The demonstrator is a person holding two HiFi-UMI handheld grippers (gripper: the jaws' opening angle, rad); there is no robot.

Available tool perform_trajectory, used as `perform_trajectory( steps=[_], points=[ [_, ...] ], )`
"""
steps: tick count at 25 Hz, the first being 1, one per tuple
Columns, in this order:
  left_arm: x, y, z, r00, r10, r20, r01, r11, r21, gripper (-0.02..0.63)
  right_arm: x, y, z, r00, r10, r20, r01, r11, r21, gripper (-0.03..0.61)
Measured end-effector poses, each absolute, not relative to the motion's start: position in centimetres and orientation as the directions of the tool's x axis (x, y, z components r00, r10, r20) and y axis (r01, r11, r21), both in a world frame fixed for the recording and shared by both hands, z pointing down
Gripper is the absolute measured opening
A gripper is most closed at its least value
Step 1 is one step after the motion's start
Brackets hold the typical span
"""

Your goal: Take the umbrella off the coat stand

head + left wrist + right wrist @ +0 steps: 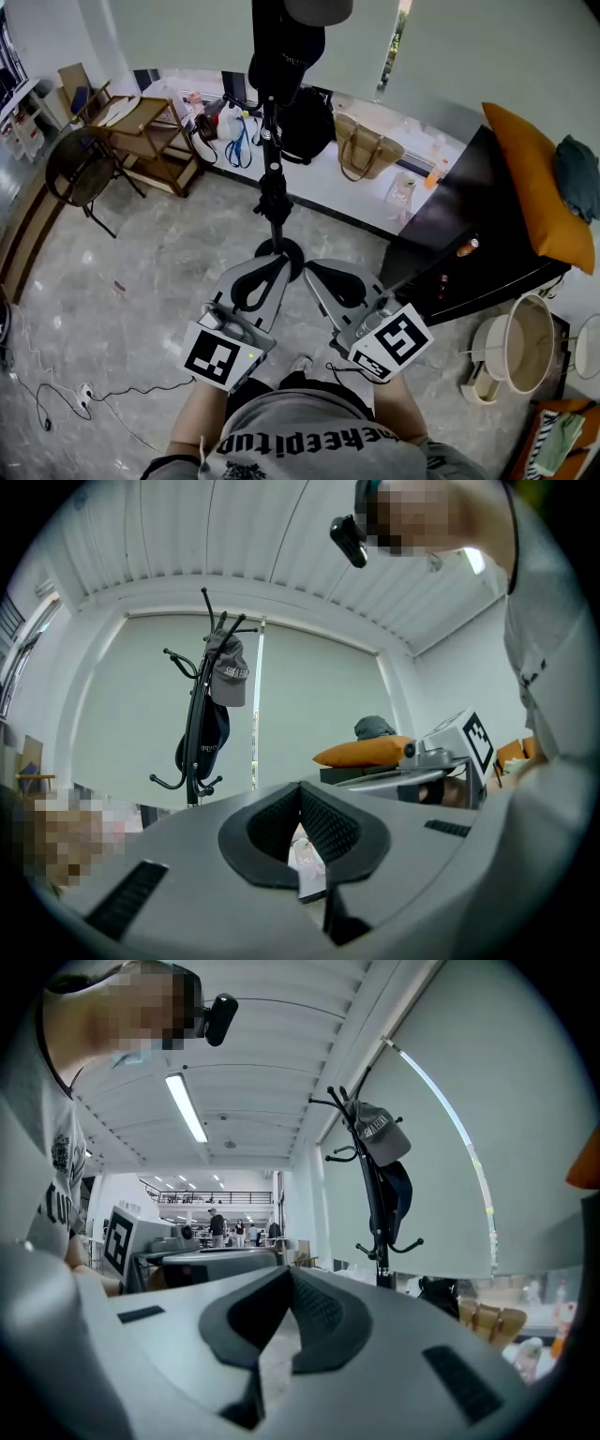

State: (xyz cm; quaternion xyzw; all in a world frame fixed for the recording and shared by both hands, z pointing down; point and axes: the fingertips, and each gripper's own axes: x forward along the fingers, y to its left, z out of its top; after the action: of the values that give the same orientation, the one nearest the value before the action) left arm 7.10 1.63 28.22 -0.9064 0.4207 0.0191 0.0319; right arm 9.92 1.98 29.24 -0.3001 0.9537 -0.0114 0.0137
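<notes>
Close against the person's chest, both tools are held level and side by side, pointing at the stand. The left gripper has its pads pressed together at the tips with nothing between them, and the right gripper is closed and empty in the same way (each gripper's own view shows only floor through the slot behind the tips).

Just beyond the tips, on the marble floor, sits the round base of the coat stand, its pole rising toward the head camera. A grey cap hangs on an upper hook. Below it a dark bundle hangs against the pole. The umbrella should be somewhere on this stand, and that bundle is the only candidate, but I cannot tell whether it is one.

Further off, a woven handbag stands by the far wall, and an orange cushion lies at far right.

By my reading the task has barely begun: neither tool touches the stand. Reaching, opening, gripping and lifting off the hook all remain.
</notes>
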Motion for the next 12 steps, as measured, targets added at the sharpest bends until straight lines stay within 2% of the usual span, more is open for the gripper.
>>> perform_trajectory(
  steps=[12],
  points=[
    [9.1,0.9,28.2,0.625,-0.779,-0.051,-0.781,-0.622,-0.063,0.015,12.0,1.0,29.6,-0.833,-0.552,-0.039,-0.550,0.833,-0.064,0.011]
  ],
)
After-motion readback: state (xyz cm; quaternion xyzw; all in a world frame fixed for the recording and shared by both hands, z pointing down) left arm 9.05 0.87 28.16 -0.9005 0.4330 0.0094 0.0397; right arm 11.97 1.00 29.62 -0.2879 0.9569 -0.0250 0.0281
